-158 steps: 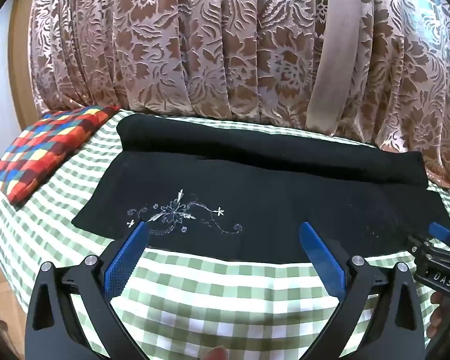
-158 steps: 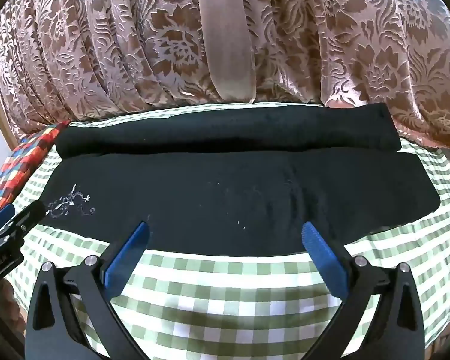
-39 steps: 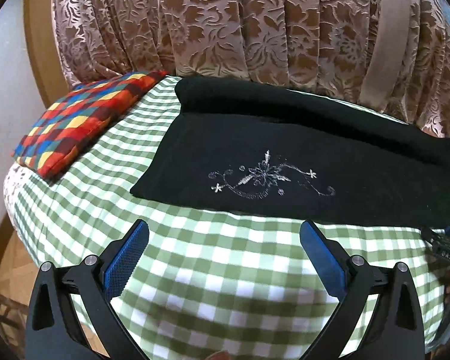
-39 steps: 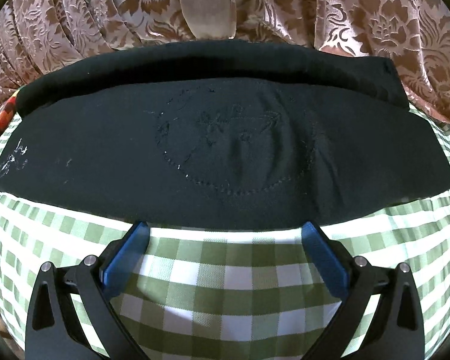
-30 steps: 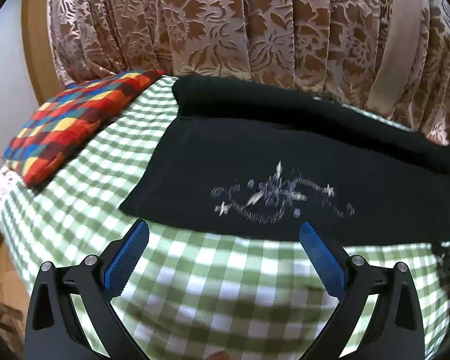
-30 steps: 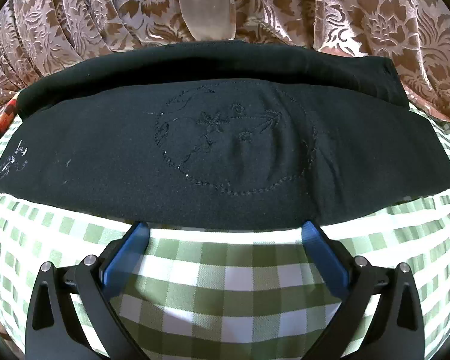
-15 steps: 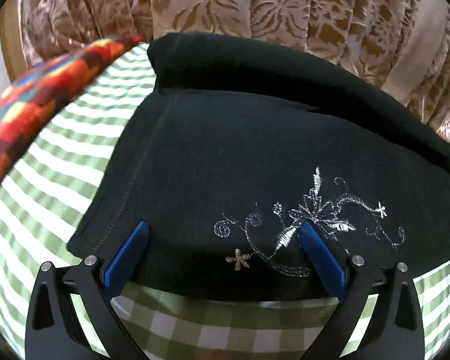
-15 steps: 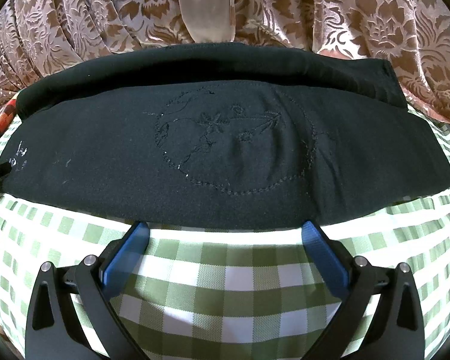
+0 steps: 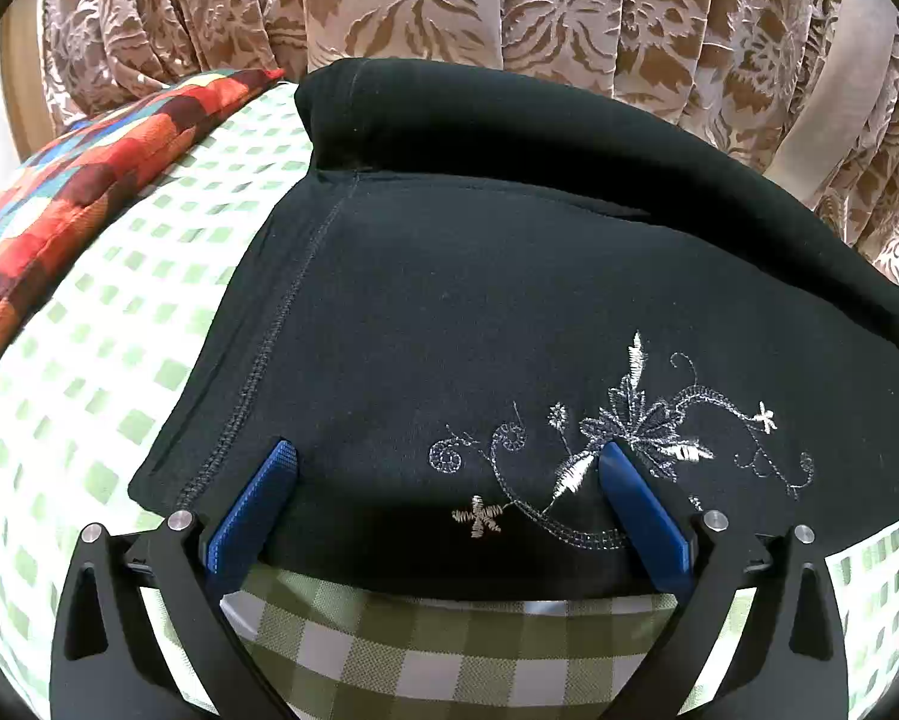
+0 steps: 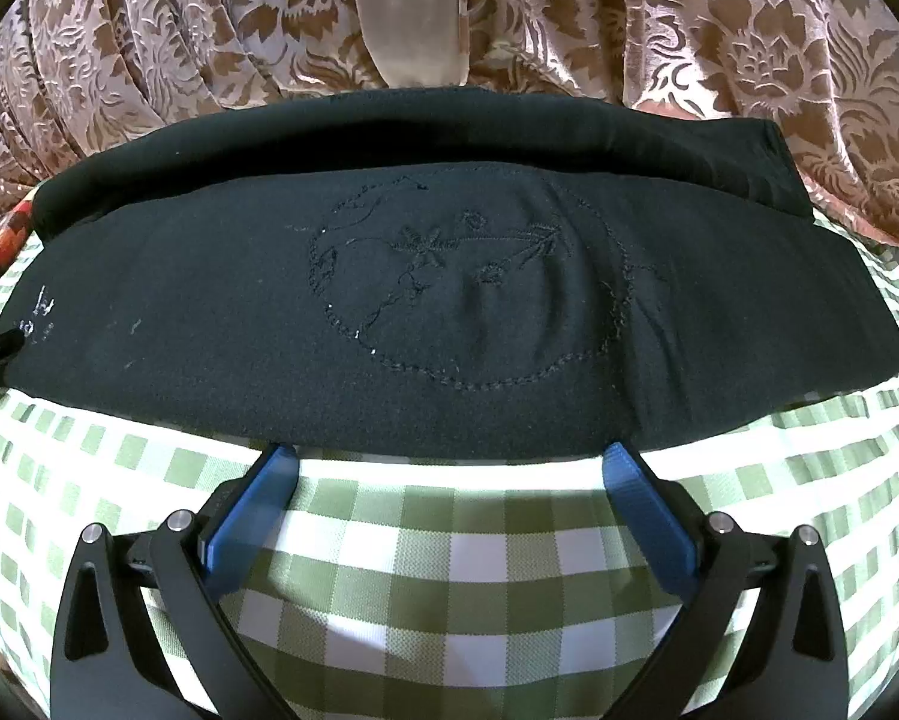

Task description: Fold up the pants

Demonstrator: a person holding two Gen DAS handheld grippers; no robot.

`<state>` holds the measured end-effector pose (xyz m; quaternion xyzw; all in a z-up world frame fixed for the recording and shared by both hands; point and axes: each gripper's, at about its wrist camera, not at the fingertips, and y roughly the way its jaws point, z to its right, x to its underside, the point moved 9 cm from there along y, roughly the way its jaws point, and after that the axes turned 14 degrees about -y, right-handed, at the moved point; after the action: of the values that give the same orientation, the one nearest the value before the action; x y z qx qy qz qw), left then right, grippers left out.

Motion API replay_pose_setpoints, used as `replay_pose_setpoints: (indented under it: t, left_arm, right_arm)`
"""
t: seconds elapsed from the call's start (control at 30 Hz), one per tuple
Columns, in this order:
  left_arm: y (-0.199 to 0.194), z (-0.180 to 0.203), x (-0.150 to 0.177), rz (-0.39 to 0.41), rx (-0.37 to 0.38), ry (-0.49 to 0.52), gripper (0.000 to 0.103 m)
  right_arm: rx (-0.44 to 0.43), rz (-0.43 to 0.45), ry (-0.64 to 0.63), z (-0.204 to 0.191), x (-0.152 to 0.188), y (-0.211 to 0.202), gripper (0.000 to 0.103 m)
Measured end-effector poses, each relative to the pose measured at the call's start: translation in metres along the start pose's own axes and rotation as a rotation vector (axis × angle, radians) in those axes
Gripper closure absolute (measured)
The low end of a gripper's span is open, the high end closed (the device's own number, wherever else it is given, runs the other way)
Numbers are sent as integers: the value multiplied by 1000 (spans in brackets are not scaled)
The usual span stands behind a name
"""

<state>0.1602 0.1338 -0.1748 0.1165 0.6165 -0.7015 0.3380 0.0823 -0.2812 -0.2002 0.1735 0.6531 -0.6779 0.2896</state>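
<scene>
Between the wide-open left claw (image 9: 448, 468) lies the black pants (image 9: 509, 312) near hem; right claw (image 10: 448, 461), spread and empty, sits just short of it.

Left gripper (image 9: 446, 468): matte black plastic frame, two arms that spread apart in a V from the bottom edge of the view.
Left gripper fingers (image 9: 251, 516): flat bright-blue pads with a fine ribbed texture, set on the inner face of each black arm.
Left gripper screws: two round silver heads on each arm, side by side just behind the blue pad.
Left gripper cut-outs: a slim triangular opening in each outer black arm.
Right gripper (image 10: 449, 462): same black frame, same V of two arms.
Right gripper fingers (image 10: 647, 522): blue ribbed pads, paired silver screws behind them.
</scene>
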Motion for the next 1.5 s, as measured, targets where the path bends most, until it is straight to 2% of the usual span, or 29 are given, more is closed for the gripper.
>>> replay_pose_setpoints:
  t: [1.5]
  left_arm:
    - [0,1,0,1,-3,2,3]
  right_arm:
    - [-4,10,9,-1,-1,-1,2]
